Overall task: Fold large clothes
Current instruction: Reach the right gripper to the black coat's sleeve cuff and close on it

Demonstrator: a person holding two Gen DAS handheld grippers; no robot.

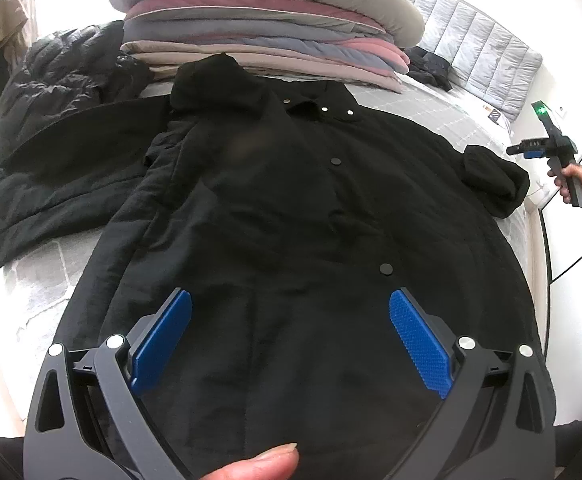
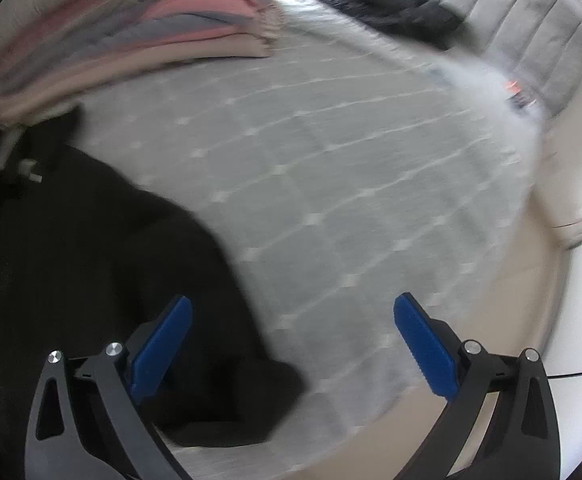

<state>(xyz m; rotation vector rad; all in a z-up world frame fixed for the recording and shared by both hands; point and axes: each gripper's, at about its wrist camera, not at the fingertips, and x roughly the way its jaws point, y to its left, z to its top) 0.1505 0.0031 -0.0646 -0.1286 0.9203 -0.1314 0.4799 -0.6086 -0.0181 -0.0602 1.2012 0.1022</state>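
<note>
A grey quilted bed carries a large black coat spread flat front-up across its middle, collar toward a far stack of folded pink and grey bedding, with a second black jacket lying at far left. The left gripper hovers above the coat's near hem, blue fingers spread wide and holding nothing. The right gripper, equally wide open and empty, hangs over the bed by the coat's right sleeve.
</note>
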